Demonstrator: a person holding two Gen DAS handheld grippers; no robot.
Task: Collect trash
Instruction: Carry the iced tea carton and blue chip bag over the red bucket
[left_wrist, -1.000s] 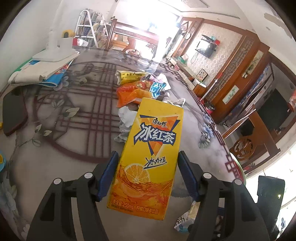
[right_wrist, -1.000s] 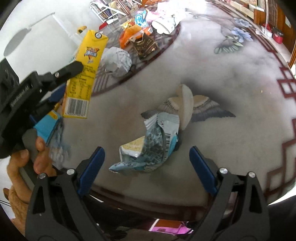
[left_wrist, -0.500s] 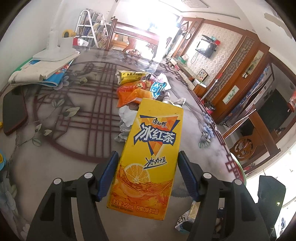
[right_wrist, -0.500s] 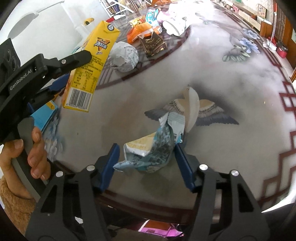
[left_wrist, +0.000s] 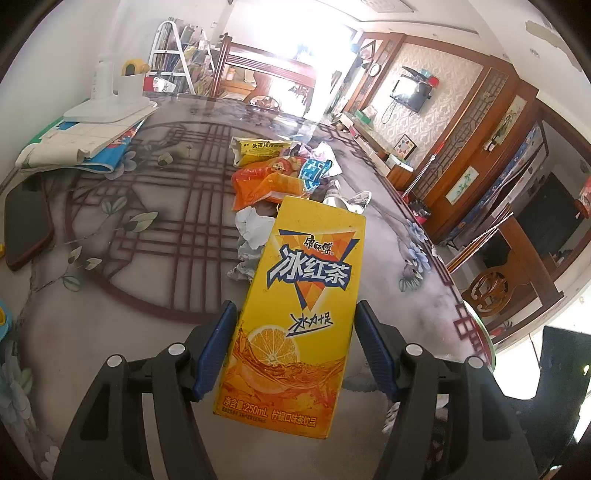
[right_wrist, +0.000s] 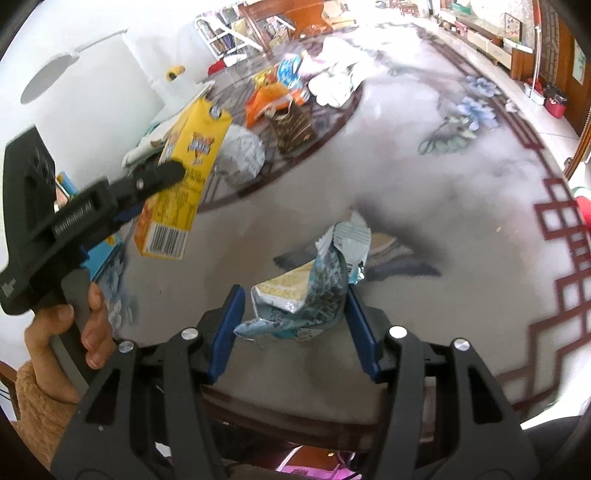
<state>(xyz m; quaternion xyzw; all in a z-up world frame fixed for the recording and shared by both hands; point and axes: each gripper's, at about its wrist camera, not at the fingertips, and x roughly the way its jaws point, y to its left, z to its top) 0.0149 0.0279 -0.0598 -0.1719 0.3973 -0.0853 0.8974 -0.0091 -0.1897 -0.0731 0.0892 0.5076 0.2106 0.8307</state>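
Observation:
My left gripper (left_wrist: 293, 349) is shut on a yellow iced-tea carton (left_wrist: 299, 314), held upright above the table; the same carton (right_wrist: 184, 188) shows at the left of the right wrist view. In that view my right gripper (right_wrist: 293, 328) is closing on a crumpled blue-and-silver snack wrapper (right_wrist: 314, 291), whose sides touch both blue pads, and the wrapper is lifted just off the table. A pile of trash (left_wrist: 277, 177) lies further back on the table: orange and yellow snack bags, a blue wrapper, and crumpled white paper (left_wrist: 251, 236).
The round glass-topped table (left_wrist: 129, 258) carries a stack of papers and a white lamp base (left_wrist: 99, 110) at the back left and a dark phone (left_wrist: 26, 221) at the left edge. A hand (right_wrist: 74, 332) holds the left gripper's handle. Wooden furniture stands beyond the right rim.
My right gripper's jaws have closed from wide apart onto the snack wrapper and raised it slightly off the table. The left gripper and carton have stayed put.

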